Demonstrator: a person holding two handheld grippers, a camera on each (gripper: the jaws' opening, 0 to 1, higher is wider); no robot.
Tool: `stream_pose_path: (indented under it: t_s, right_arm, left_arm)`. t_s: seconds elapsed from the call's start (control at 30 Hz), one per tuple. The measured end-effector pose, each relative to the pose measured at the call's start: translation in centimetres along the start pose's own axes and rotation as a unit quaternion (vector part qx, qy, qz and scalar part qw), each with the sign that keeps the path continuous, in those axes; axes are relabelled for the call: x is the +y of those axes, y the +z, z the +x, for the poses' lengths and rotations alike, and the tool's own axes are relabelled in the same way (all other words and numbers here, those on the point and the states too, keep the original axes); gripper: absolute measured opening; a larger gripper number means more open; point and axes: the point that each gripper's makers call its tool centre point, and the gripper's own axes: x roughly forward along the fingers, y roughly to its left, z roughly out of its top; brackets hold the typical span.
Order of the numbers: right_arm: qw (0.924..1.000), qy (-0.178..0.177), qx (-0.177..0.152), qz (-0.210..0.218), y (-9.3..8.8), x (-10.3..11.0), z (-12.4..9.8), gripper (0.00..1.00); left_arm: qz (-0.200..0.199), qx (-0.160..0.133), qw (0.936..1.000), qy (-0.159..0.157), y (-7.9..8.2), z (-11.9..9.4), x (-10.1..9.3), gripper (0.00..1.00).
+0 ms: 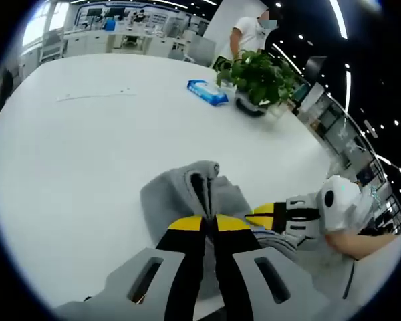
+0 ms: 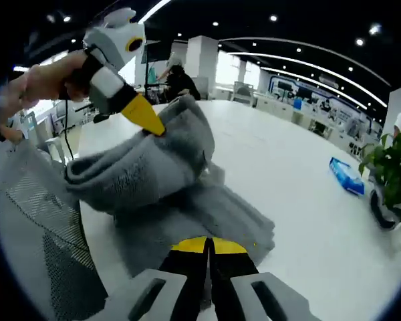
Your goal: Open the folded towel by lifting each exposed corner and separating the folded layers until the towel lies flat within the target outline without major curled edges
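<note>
Gripping the gray towel [image 2: 167, 180] in both tools, the left tool [image 2: 150, 120] and right tool [image 2: 207, 246] are pulling its layers apart above the white surface [image 1: 87, 147] to unfold it.

The left gripper [image 1: 210, 223] had its two yellow-tipped jaws pressed together, with grey cloth pinched between them. The right gripper [image 2: 208, 245] was the same, its jaws closed tight on grey fabric. In the right gripper view the left gripper was raised high and tilted downward, held by the person's hand [image 2: 43, 80]. In the left gripper view the right gripper entered low from the right.
</note>
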Motion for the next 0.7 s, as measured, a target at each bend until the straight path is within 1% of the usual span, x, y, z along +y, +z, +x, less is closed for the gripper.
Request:
stream_pose_path:
  t_s: [0.07,0.1,0.13,0.17,0.2,0.23,0.27,0.3,0.37,0.47,0.57,0.7]
  right_arm:
    - [0.9985,0.017,0.0,-0.053,0.1,1.3,0.5,0.0]
    - [0.9974,0.022,0.007,-0.068,-0.1,1.8,0.7,0.0]
    - [0.9956,0.031,0.022,-0.086,-0.7,2.4,1.1,0.0]
    - [0.9944,0.034,0.036,-0.094,-1.4,2.7,1.3,0.0]
    - [0.9938,0.028,0.039,-0.1,-1.7,2.5,1.5,0.0]
    - [0.9922,0.024,0.015,-0.121,-1.0,2.3,1.6,0.0]
    - [0.9938,0.028,0.022,-0.106,-1.2,2.2,1.3,0.0]
    - [0.9966,0.033,0.016,-0.073,-1.3,2.2,1.4,0.0]
    - [0.9976,0.038,0.013,-0.056,-1.2,2.0,1.2,0.0]
    - [0.9979,0.037,0.017,-0.05,-1.4,1.8,1.2,0.0]
    - [0.9977,0.028,0.024,-0.056,-1.6,1.4,1.0,0.0]
    - [0.9985,0.015,0.03,-0.043,-2.0,0.3,0.6,0.0]
  left_arm:
    - [0.002,0.0,1.0,0.001,0.0,-0.1,0.0,0.03]
    - [0.0,0.0,1.0,0.0,0.0,-0.1,0.0,0.03]
    - [0.0,-0.002,1.0,-0.001,0.0,-0.1,0.0,0.03]
    - [0.0,-0.002,1.0,-0.001,0.0,-0.1,0.1,0.03]
    - [0.001,0.0,1.0,-0.001,0.0,-0.1,0.1,0.03]
    - [0.001,0.0,1.0,-0.002,0.0,-0.1,0.1,0.03]
    - [0.002,-0.001,1.0,-0.001,0.0,-0.1,0.1,0.03]
    - [0.002,-0.001,1.0,-0.002,0.0,-0.2,0.2,0.03]
    - [0.001,-0.001,1.0,-0.003,0.0,-0.2,0.2,0.03]
    - [0.002,0.0,1.0,-0.003,0.1,-0.4,0.3,0.03]
    - [0.007,0.001,1.0,0.001,0.1,-0.7,0.6,0.03]
    - [-0.001,-0.002,1.0,0.002,0.1,-1.5,1.1,0.03]
